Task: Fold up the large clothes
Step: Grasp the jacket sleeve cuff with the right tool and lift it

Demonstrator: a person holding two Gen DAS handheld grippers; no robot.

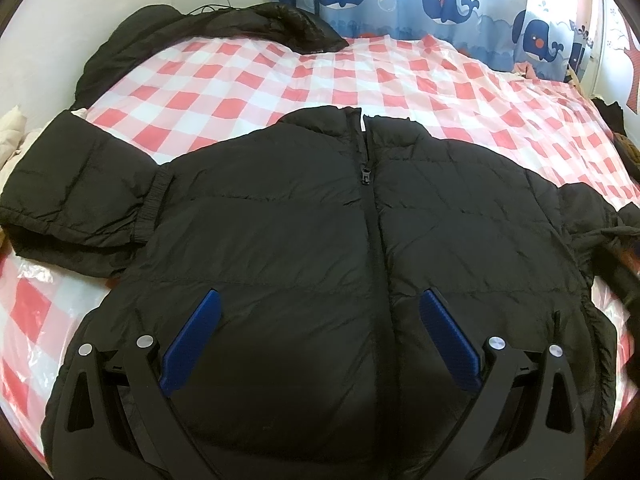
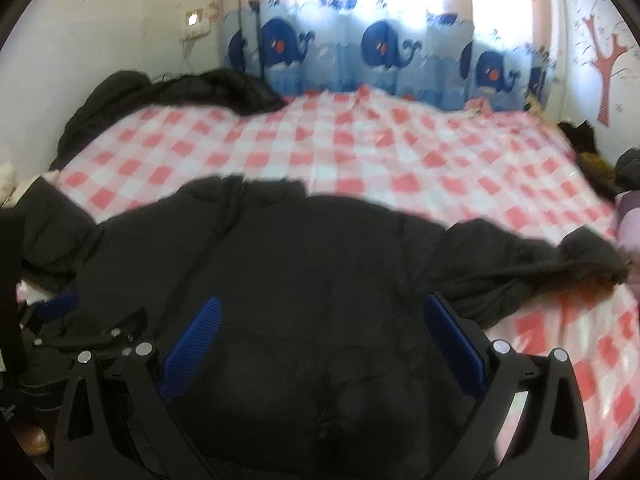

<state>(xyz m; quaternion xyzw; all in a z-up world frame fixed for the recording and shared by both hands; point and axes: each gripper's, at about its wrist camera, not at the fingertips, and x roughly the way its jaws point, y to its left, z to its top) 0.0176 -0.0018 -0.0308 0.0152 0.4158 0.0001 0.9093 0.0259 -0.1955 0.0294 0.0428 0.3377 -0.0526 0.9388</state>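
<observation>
Black and puffy, the big zip-up winter jacket [image 1: 320, 220] lies flat, front up, on the bed with the red and white checked cover [image 1: 360, 80]. Its zip [image 1: 366, 172] is closed and its sleeves spread out to both sides. The left tool [image 1: 318, 336] hangs over the jacket with its blue fingers [image 1: 192, 340] spread wide, holding nothing. The right tool [image 2: 320, 344] is spread wide too, over the jacket's right half.
</observation>
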